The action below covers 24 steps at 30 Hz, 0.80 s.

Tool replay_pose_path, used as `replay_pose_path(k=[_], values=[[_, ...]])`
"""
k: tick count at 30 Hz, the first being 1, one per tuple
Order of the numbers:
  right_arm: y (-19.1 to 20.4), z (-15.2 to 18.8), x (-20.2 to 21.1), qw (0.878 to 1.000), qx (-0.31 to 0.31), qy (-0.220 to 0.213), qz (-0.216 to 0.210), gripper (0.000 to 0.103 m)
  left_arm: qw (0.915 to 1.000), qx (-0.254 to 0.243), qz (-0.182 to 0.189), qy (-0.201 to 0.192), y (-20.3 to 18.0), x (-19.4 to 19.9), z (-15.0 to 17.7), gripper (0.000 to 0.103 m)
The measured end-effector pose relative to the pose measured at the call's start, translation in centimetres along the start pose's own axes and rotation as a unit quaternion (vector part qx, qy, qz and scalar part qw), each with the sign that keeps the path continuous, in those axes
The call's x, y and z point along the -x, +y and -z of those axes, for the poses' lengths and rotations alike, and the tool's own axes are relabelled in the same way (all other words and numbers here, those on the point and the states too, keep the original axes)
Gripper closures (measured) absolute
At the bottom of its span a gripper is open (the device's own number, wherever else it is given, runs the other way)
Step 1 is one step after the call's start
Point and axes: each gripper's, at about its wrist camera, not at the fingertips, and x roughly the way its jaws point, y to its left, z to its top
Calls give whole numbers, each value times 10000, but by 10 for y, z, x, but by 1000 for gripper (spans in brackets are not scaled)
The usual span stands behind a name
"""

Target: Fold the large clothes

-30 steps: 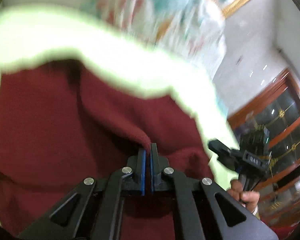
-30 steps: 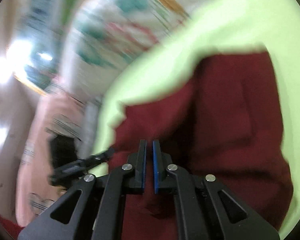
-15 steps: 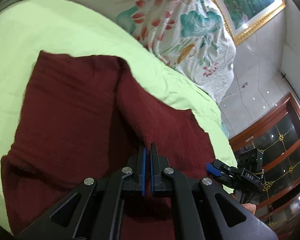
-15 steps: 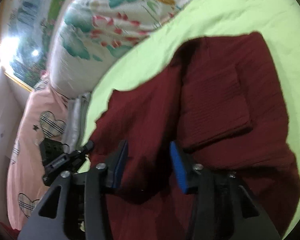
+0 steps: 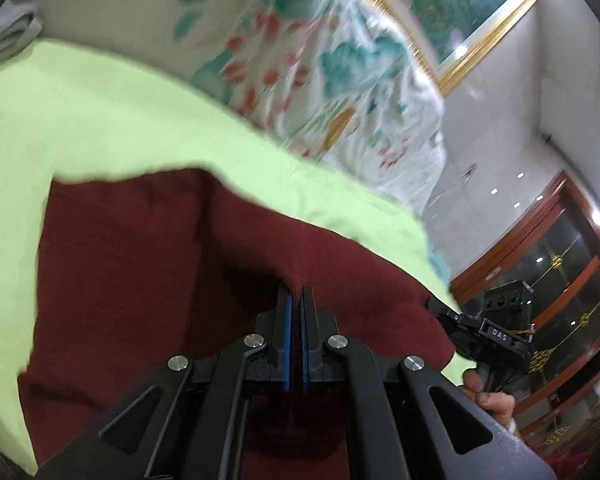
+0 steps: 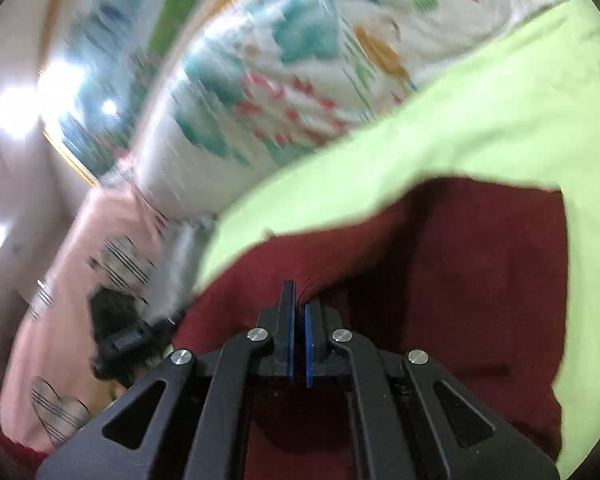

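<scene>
A dark red knitted garment (image 5: 120, 260) lies partly folded on a lime green sheet (image 5: 100, 120). My left gripper (image 5: 294, 290) is shut on a raised fold of the garment near its near edge. In the right wrist view the same garment (image 6: 480, 260) lies on the green sheet (image 6: 460, 132), and my right gripper (image 6: 298, 296) is closing tight on a pinched ridge of it. The right gripper (image 5: 440, 308) also shows at the garment's right corner in the left wrist view, with a hand (image 5: 488, 396) under it. Both views are motion-blurred.
A floral quilt (image 5: 320, 60) is heaped behind the sheet. Grey folded cloth (image 5: 8, 32) lies at the far left. A framed painting (image 5: 460, 0) hangs on the wall, with a wooden glass cabinet (image 5: 560, 280) to the right. Pink heart-print bedding (image 6: 60, 320) lies left of the sheet.
The right jaws opened wide half a second ago and have shut again on a ridge of the garment. The left gripper kept its grip and sank a little with the cloth.
</scene>
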Motion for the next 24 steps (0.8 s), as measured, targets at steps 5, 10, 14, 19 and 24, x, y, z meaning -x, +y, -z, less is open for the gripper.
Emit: replay_pose_path(k=[5,10,14,19,24], values=[[-31,35,-18,9954,-391,762,427,96,9971,249,-394,608,27,-17,35,101],[-12,32,11,9937,-258,315,1046,87,9956,-22,-735,577,11,9,36,101],[26,34,2,9978,128,427,483,87,9982,-329,-242,429,-30,18,38,101],[21,50,-36,9873,80,934,1283,87,9893,-577,-670,1157,-45,-33,63,94],[6,55,-25,9865,-150,925,1341,90,9870,-45,-816,1382,-11,-34,79,99]])
